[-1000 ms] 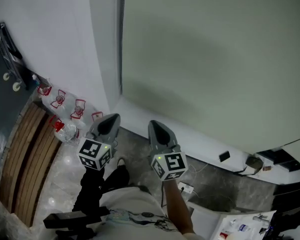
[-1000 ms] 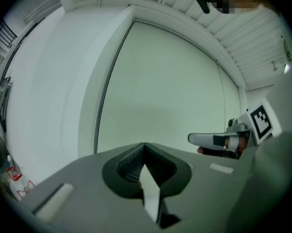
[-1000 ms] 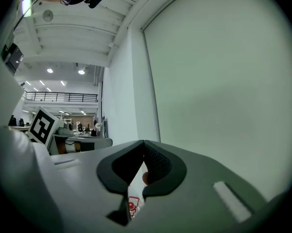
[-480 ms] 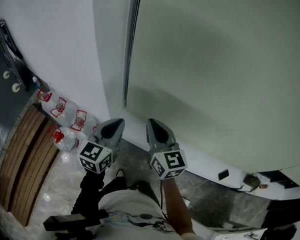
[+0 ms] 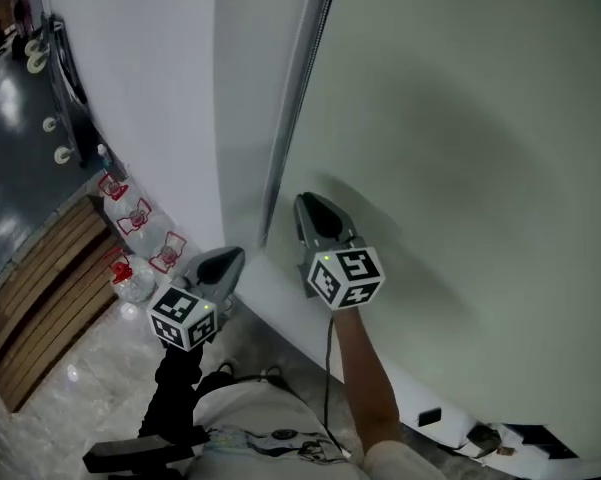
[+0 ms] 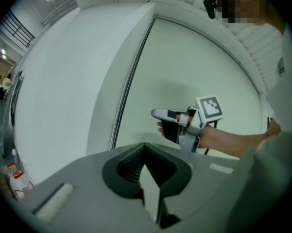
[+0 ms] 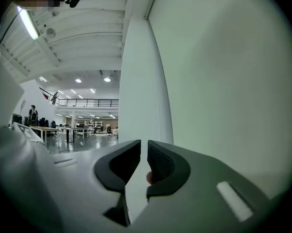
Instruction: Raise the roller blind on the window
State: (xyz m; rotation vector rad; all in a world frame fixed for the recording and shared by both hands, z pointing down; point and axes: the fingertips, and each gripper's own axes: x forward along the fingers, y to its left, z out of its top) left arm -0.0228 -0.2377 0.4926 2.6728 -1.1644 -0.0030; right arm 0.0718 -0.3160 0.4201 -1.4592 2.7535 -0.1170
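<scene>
Nothing raised yet, I judge: the pale green fabric roller blind (image 5: 460, 118) hangs down. My right gripper (image 5: 310, 203) has just been opening (empty, near the beaded metal chain (image 5: 302, 88)); my left gripper (image 5: 230, 258) is pressed together.

nothing readable anywhere right now. the water bottles (image 5: 132, 216) down by the wall carry red labels, but the print is far too small to make out. the two marker cubes (image 5: 345, 278) show only black-and-white square patterns, no letters, no numbers. no brand or sign legible in either gripper view.
</scene>
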